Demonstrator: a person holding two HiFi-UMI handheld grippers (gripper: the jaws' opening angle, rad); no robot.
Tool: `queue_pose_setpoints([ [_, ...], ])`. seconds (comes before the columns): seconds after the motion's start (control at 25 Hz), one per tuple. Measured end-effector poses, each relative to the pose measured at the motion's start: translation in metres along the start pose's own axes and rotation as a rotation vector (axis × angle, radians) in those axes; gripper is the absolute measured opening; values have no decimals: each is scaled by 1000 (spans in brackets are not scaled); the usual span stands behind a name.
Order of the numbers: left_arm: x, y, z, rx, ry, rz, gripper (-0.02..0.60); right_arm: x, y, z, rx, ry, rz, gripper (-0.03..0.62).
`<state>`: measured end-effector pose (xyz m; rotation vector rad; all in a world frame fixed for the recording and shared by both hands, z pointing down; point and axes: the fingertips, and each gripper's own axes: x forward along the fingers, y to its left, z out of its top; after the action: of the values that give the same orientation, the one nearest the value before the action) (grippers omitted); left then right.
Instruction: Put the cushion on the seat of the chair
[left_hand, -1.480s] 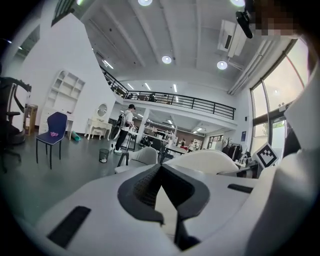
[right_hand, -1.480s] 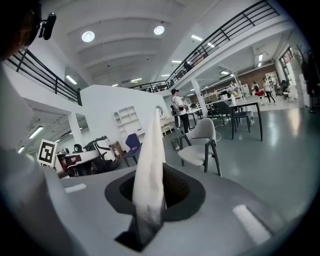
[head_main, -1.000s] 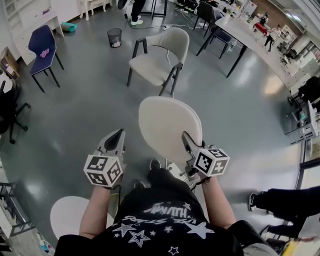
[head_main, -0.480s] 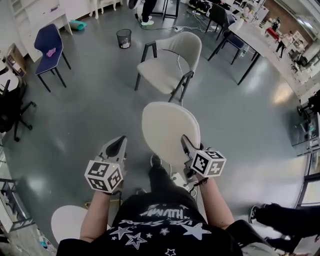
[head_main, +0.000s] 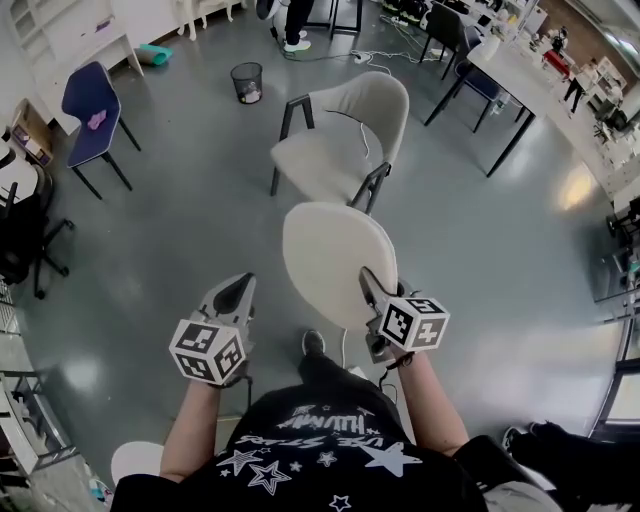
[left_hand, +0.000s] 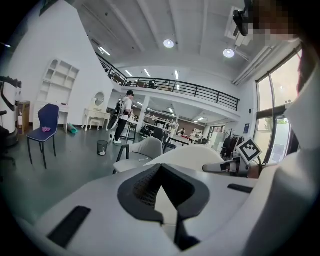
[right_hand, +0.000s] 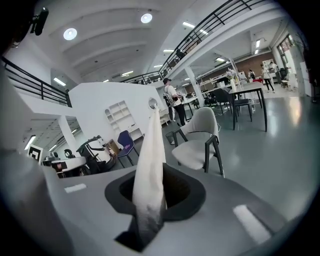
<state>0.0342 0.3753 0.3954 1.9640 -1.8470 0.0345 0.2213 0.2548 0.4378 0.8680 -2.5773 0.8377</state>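
Around: a blue chair (head_main: 85, 92) stands far L. A small black bin (head_main: 246, 80) sits past the pale chair. A long desk (head_main: 530, 85) w/ more seats runs along the top R. A black office chair (head_main: 22, 235) is at the L edge, and a person (head_main: 296, 18) stands at the back. Shiny grey floor (head_main: 180, 220) lies btwn the cushion and the chair.

The chair (head_main: 325, 155) is pale cloth w/ a curved back and thin dark legs. The cushion (head_main: 330, 260) is round, flat, cream and soft-looking. It's up in the air in front of the person holding the claws. It's near the chair's front in the pic but not on the seat.

R claw (head_main: 370, 285) is pinched narrow on the cushion's near edge. L claw (head_main: 238, 285) is beside the cushion, not touching it. Its jaws are a little apart w/ nothing in them.

Head view shows the cushion's full round face. R claw view shows it edge-on: a thin floppy strip going up from btwn the dark pads, w/ the chair ahead, to the R of it. L claw view shows the cushion from the side as a low flat dome, w/ the R claw's marker cube (left_hand: 248, 148) behind it. It also shows a railing (left_hand: 175, 87) on an upper floor, which head view doesn't.
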Motion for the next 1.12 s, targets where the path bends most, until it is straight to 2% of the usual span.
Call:
queue_pose_setpoints([
  [0.32,63,29,14,-4,30,62,9,49,-48,33,32,24,-4,61],
  [0.6,76,46,42,8,7,142,9,77,-61,64,32,2,37,61],
  [0.88,91,57,59,15,0,135,9,95,-66,64,65,24,36,61],
  [1.12,125,79,59,-2,32,72,9,111,-79,69,95,21,-35,61],
])
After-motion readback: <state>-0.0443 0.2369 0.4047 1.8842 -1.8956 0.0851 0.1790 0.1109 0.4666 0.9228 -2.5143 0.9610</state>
